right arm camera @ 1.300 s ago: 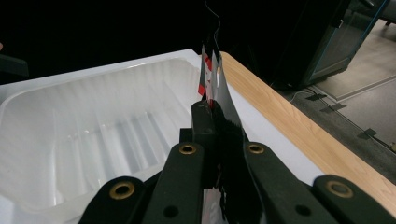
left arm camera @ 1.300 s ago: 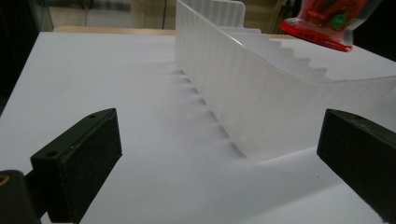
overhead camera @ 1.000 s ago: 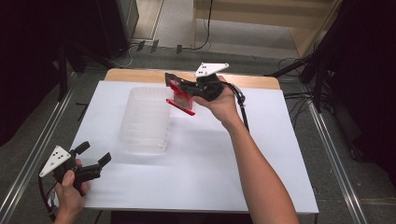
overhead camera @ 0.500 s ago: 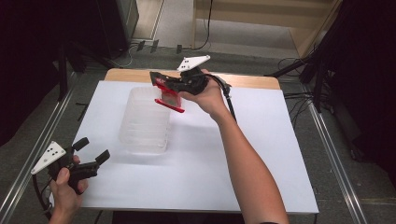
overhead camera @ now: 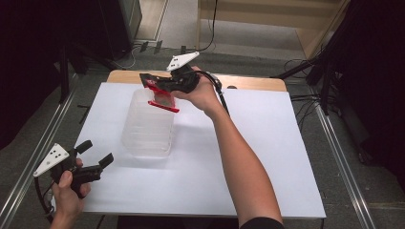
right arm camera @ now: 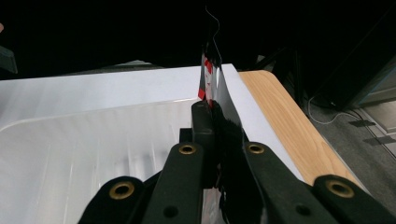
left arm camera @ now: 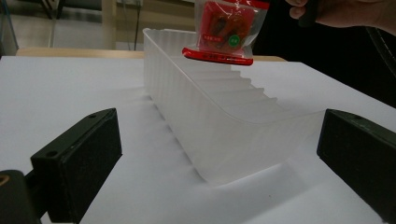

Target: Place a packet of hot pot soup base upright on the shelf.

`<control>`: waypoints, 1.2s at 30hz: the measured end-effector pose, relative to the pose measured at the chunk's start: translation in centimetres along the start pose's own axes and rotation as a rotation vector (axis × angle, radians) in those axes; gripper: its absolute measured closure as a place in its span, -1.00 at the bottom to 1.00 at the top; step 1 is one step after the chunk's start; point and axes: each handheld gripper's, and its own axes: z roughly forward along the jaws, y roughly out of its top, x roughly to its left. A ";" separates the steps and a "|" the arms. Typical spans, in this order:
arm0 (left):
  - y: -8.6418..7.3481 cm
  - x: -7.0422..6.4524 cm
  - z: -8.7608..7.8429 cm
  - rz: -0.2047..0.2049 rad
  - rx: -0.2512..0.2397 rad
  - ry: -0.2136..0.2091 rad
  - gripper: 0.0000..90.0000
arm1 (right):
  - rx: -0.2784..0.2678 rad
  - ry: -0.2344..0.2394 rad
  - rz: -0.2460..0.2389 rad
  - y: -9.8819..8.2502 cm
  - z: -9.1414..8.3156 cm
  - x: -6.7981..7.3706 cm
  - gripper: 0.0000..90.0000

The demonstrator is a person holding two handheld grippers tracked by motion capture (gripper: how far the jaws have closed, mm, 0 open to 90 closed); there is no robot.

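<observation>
Right gripper (overhead camera: 154, 85) pinches the top seam of a red snack packet (overhead camera: 162, 98); jaws pressed together on it. Packet hangs over the far end of the clear plastic bin (overhead camera: 147, 128), at about 12 o'clock on the white tabletop (overhead camera: 267, 157). Bin's long axis runs 12 to 6; the drop point lies directly below the packet, so the right hand is the nearer one. Left gripper (overhead camera: 93, 153) at 7 o'clock, jaws spread, holding nothing. Bin: translucent, ribbed walls, rounded corners. Packet: glossy crinkly film, flat, red-edged.
</observation>
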 end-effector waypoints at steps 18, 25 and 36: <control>-0.1 0.0 -0.2 -0.004 0.004 0.000 -1.00 | 0.010 0.021 -0.066 1.1 2.5 -0.5 1.00; -0.2 0.1 -0.2 -0.020 0.001 -0.004 -1.00 | 0.003 0.047 -0.066 0.8 3.3 -0.8 1.00; -0.3 0.0 0.0 -0.017 0.013 -0.006 -1.00 | -0.008 0.043 -0.065 0.1 3.8 -1.2 1.00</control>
